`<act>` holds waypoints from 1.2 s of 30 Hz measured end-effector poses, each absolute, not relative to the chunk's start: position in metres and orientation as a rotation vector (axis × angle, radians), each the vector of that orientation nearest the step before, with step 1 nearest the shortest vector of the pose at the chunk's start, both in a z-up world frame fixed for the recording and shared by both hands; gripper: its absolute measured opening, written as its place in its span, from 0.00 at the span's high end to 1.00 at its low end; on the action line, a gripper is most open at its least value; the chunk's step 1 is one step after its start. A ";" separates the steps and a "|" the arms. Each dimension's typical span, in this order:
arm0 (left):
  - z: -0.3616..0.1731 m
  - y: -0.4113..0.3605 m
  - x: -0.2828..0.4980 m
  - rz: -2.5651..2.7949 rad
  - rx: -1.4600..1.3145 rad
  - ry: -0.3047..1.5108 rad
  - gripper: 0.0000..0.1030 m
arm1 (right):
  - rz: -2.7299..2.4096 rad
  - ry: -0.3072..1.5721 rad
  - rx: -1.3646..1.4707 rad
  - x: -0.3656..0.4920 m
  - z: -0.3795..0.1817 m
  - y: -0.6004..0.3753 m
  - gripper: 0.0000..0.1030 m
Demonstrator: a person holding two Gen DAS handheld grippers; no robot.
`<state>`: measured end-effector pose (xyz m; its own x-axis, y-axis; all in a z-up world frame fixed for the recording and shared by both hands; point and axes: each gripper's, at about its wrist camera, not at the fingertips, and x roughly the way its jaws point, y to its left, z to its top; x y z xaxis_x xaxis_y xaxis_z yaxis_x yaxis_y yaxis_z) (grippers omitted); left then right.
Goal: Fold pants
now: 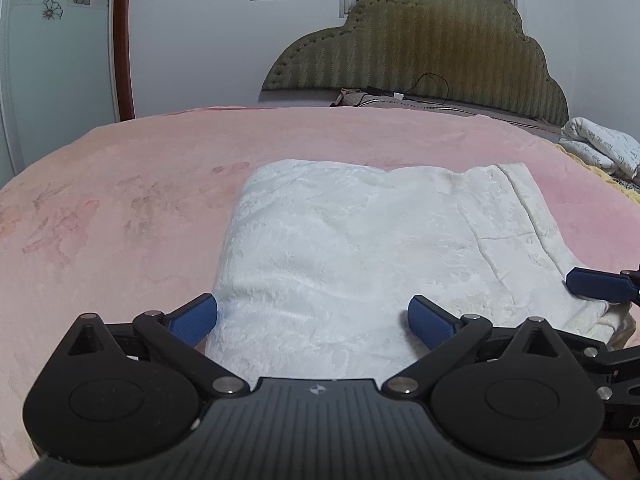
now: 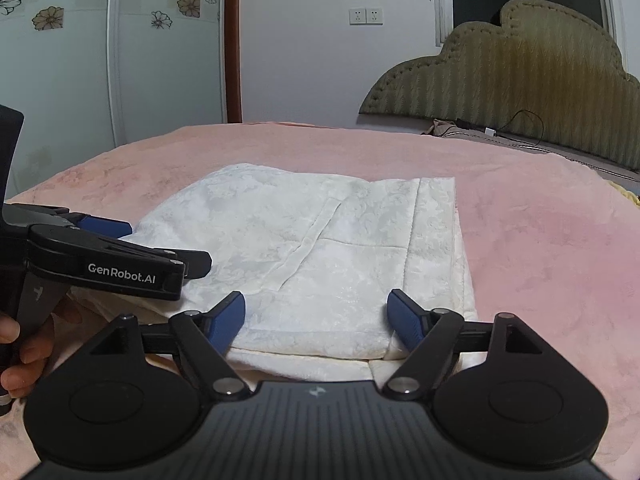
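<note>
With the folded white pants (image 1: 360,248) lying mid-frame on the pink blanket (image 1: 120,200), both the left gripper (image 1: 312,320) and right gripper (image 2: 316,316) spread wide at the near edge, should pinch all layers evenly before lifting.

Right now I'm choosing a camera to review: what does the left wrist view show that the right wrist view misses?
Only the left wrist view shows the printed bedding at the bed's far right. Only the right wrist view shows the hand holding the left gripper. Both show the folded white pants on the pink blanket, the headboard, and open jaws.
</note>
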<state>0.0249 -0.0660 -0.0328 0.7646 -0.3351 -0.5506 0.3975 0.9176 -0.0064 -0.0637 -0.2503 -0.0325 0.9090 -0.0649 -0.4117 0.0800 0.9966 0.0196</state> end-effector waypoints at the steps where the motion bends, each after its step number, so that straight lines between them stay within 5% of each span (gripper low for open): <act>1: -0.033 -0.065 0.025 -0.400 0.106 0.579 0.00 | -0.072 0.424 0.042 -0.063 -0.032 -0.251 0.22; 10: -0.020 -0.031 0.044 -0.411 0.020 0.622 0.00 | -0.067 0.393 0.089 -0.070 -0.027 -0.260 0.19; 31: -0.036 0.000 0.152 -0.787 -0.422 0.933 0.00 | 0.153 0.548 0.676 -0.015 -0.041 -0.400 0.17; 34: -0.042 -0.005 0.157 -0.773 -0.465 0.932 0.03 | 0.151 0.548 0.655 -0.001 -0.041 -0.402 0.23; 36: -0.042 -0.010 0.156 -0.768 -0.447 0.917 0.03 | 0.114 0.561 0.635 0.006 -0.040 -0.401 0.44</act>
<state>0.1560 -0.0097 -0.0419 0.3766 -0.7541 -0.5380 0.3968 0.6561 -0.6419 0.0064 -0.4012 -0.0395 0.8460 0.2682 -0.4608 0.0669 0.8040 0.5909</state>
